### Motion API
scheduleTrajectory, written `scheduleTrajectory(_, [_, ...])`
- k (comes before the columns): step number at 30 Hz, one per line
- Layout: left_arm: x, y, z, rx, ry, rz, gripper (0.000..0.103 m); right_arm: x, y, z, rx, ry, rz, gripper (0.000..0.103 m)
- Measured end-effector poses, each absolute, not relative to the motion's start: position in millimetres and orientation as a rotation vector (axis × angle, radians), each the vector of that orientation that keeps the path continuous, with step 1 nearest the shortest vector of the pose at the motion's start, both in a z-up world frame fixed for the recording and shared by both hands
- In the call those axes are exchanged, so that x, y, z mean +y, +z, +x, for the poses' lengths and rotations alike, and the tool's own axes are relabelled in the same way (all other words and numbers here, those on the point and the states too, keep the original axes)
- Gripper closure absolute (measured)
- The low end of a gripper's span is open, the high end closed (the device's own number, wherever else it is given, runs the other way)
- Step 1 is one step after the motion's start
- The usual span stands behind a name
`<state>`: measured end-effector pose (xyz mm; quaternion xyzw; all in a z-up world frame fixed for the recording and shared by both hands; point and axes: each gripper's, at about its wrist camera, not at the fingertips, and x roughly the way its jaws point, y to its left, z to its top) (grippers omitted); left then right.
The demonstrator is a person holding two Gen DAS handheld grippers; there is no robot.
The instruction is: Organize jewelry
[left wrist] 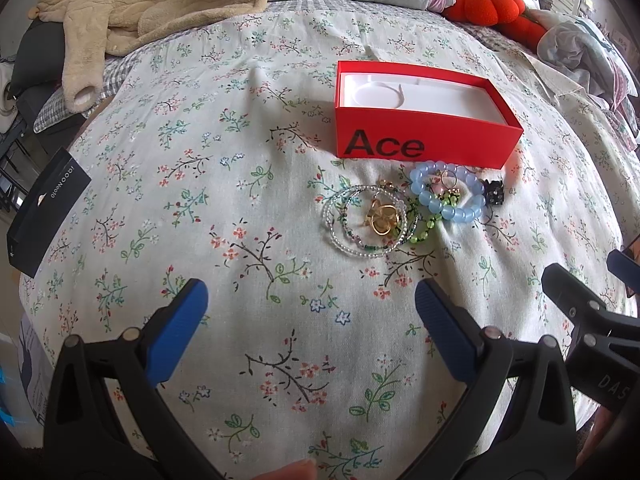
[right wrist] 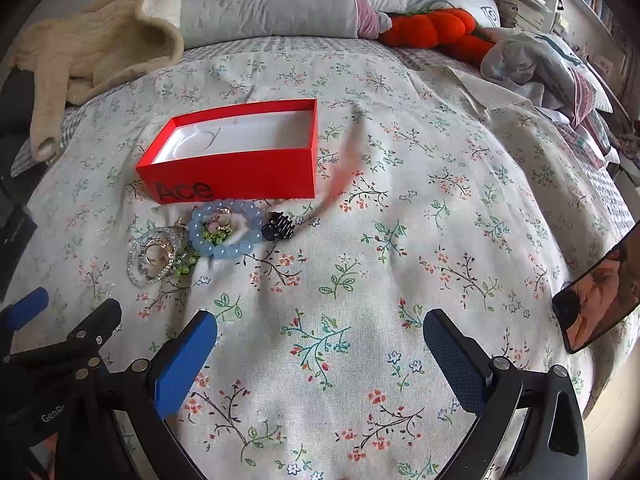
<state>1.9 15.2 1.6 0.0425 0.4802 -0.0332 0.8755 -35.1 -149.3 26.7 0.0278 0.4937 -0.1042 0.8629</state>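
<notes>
Bedspread [left wrist: 280, 200] between both claws and the jewelry pile [left wrist: 404, 208] is bare: free approach from the near side. Red box [left wrist: 424, 136] stands just behind the pile and blocks the far side; its top is open. Left of the pile, open cloth up to the black box [left wrist: 44, 212] at the bed edge. Right flank: phone [right wrist: 600, 304] near the edge. Beige garment [left wrist: 132, 12] and pillows [right wrist: 272, 0] crowd the far end.

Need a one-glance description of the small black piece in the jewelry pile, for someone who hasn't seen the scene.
Find the open red box marked "Ace" on the floral bedspread; the jewelry lies in a cluster just in front of it. The black piece sits at the cluster's right end, beside the blue bead bracelet. It is the only dark, compact, ridged item there; the rest are pale, green or gold loops.
</notes>
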Motion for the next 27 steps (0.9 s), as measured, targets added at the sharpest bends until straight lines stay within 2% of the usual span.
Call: scheduleTrajectory(27, [12.8, 2.0, 4.8, 1.021, -0.063, 0.086, 0.000, -157.3, 28.2, -33.1, 1.046, -0.221, 0.075, 0.000])
